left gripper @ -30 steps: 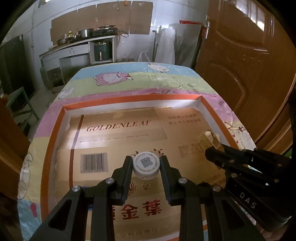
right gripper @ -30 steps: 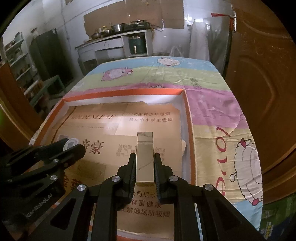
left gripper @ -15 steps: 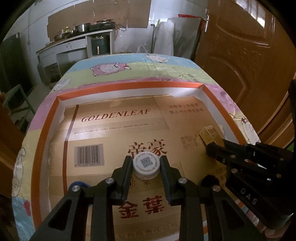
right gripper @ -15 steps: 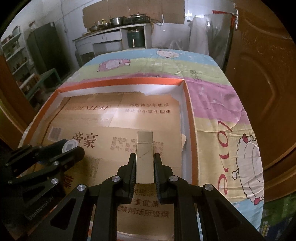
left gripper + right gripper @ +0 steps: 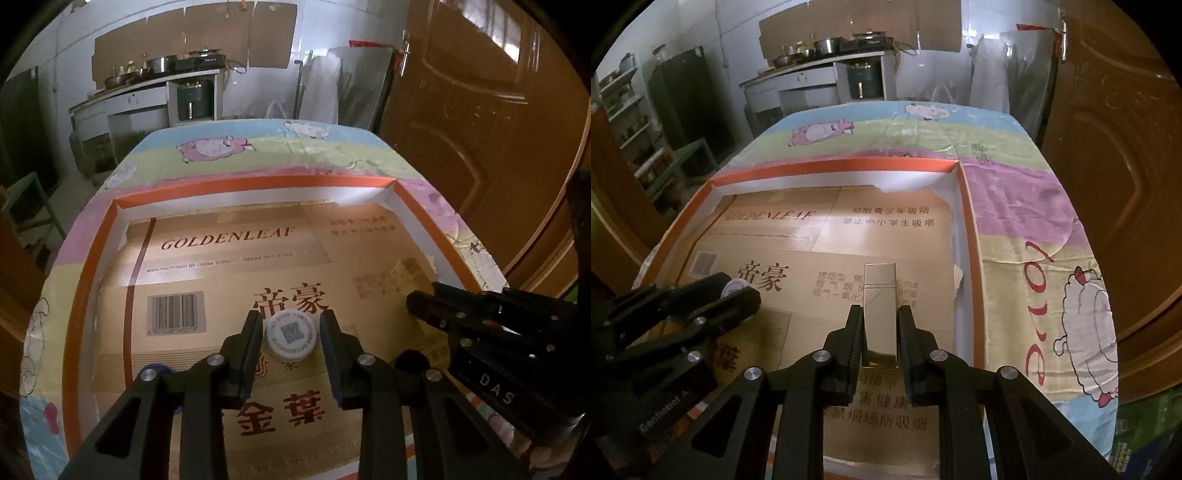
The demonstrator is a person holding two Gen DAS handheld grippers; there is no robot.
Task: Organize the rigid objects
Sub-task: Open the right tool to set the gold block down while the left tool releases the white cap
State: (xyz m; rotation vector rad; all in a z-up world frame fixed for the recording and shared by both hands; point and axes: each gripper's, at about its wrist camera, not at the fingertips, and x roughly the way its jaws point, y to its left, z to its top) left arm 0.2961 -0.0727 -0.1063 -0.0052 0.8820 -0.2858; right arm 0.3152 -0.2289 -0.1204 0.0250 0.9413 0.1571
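Observation:
My left gripper (image 5: 291, 334) is shut on a white round cap (image 5: 290, 335) with a QR code on top, held just above the cardboard liner (image 5: 229, 258) of a shallow orange-rimmed tray (image 5: 255, 184). My right gripper (image 5: 880, 325) is shut on a shiny gold rectangular box (image 5: 880, 310), held upright over the tray's right half. The right gripper shows at the right of the left wrist view (image 5: 421, 301), with the gold box (image 5: 408, 273) beyond its tips. The left gripper (image 5: 738, 291) and the cap (image 5: 733, 286) show at the left of the right wrist view.
The tray (image 5: 967, 229) lies on a table with a pastel cartoon-sheep cloth (image 5: 1034, 206). A brown wooden door (image 5: 480, 129) stands close on the right. A kitchen counter with pots (image 5: 155, 77) is at the far wall. Something blue (image 5: 153, 367) peeks from behind my left finger.
Both grippers have drawn back toward the near side of the tray, still holding the cap and the gold box. The grips have not changed.

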